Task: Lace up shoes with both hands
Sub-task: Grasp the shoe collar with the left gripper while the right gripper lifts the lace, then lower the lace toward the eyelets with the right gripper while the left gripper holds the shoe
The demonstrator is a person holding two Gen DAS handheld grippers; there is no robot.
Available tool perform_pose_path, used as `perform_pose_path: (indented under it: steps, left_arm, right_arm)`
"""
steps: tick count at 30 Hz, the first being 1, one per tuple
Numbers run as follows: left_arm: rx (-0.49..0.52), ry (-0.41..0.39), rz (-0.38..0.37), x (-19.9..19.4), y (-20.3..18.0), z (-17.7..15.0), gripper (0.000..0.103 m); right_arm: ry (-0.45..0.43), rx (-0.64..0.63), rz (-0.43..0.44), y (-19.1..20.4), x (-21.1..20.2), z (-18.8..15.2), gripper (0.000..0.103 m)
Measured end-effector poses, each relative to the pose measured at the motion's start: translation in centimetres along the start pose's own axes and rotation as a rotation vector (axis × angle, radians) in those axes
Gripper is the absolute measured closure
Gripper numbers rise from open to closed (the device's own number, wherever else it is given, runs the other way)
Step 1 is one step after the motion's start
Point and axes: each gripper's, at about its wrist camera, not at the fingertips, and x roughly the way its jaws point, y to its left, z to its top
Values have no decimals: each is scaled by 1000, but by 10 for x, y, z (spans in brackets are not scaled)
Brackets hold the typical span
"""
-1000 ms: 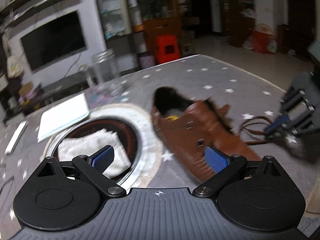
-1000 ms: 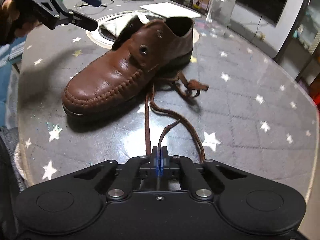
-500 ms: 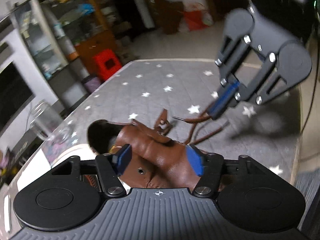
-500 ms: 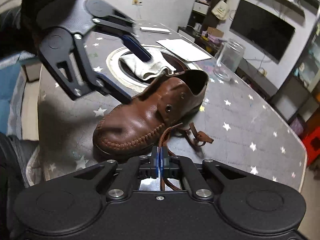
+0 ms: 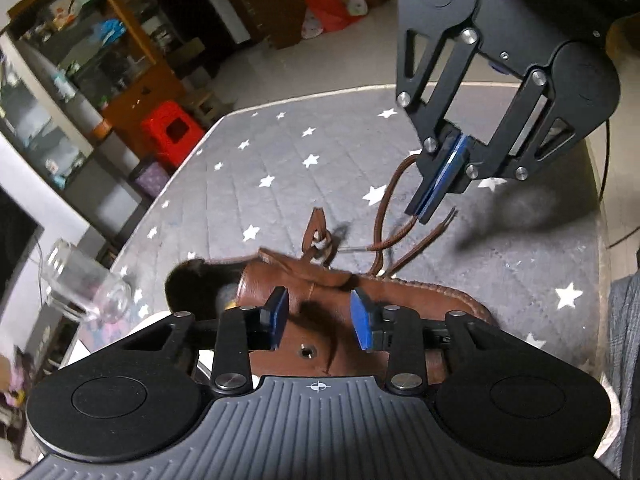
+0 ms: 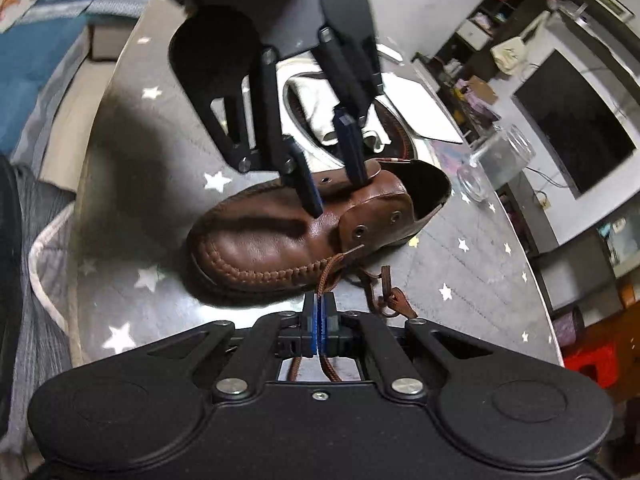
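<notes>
In the right wrist view the shoe (image 6: 304, 232) lay toe toward lower left. The left gripper (image 6: 336, 188), tilted downward, was closing around its tongue; the right gripper (image 6: 320, 320) pinched the lace (image 6: 332, 272).

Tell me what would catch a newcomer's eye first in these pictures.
The brown leather shoe lying mid-table on the grey star-print cloth. The left gripper hangs right over its tongue, jaws closing with the leather between them, not yet pinched. The right gripper, at the shoe's side, is shut on the brown lace.
</notes>
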Motion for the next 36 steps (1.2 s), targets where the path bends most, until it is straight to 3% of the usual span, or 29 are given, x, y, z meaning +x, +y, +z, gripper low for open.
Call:
perform_pose_path:
  steps: [11,36]
  left_arm:
    - [52,24,-32,21,5,-6,68]
    - [73,22,-75,29,3,-13,69]
  right_arm:
    - [40,-151,7,4,7,7,101]
    - [67,-308,38,0,17,9,101]
